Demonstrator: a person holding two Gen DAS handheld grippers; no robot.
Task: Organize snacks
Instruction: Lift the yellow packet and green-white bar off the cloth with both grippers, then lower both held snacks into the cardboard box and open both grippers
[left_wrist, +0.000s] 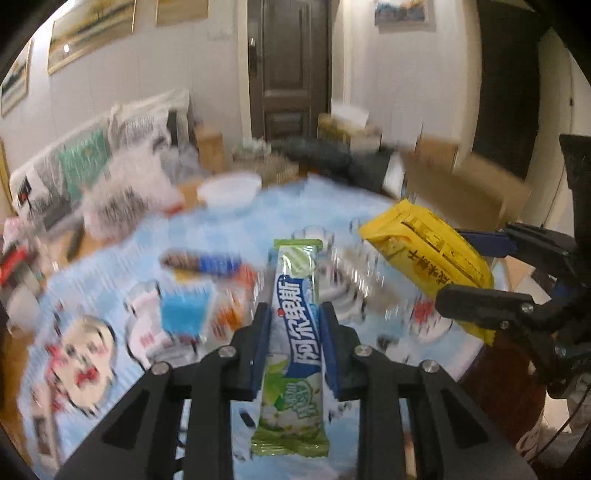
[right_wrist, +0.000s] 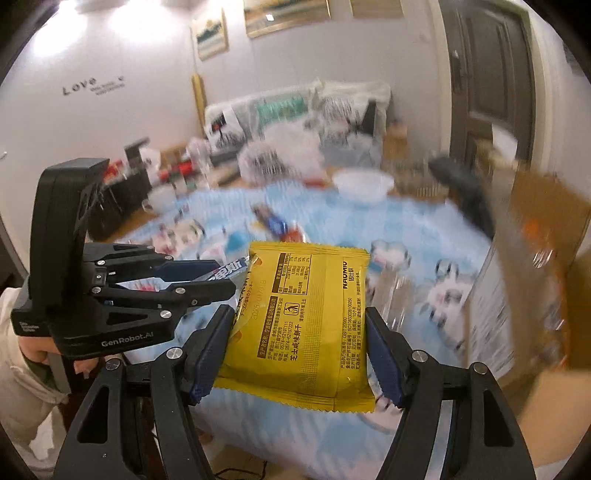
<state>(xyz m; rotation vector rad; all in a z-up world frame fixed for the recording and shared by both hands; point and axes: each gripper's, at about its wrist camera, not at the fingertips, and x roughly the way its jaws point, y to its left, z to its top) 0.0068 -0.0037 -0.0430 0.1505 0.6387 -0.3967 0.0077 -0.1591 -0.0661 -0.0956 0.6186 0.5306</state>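
My left gripper (left_wrist: 295, 314) is shut on a long green and blue candy stick pack (left_wrist: 295, 332), held above the blue patterned table (left_wrist: 240, 225). My right gripper (right_wrist: 297, 317) is shut on a flat yellow snack packet (right_wrist: 299, 325), also held in the air. In the left wrist view the right gripper (left_wrist: 472, 266) and its yellow packet (left_wrist: 424, 251) are at the right. In the right wrist view the left gripper (right_wrist: 225, 277) is at the left, with the tip of its stick pack (right_wrist: 231, 271) showing. Several other snack packs (left_wrist: 201, 262) lie blurred on the table.
A brown cardboard box (right_wrist: 535, 277) stands at the table's right edge. A clear plastic organizer (left_wrist: 354, 273) sits on the table past the grippers. A white bowl (right_wrist: 362, 184) and white bags (left_wrist: 122, 195) are at the far side. A dark door (left_wrist: 290, 70) is behind.
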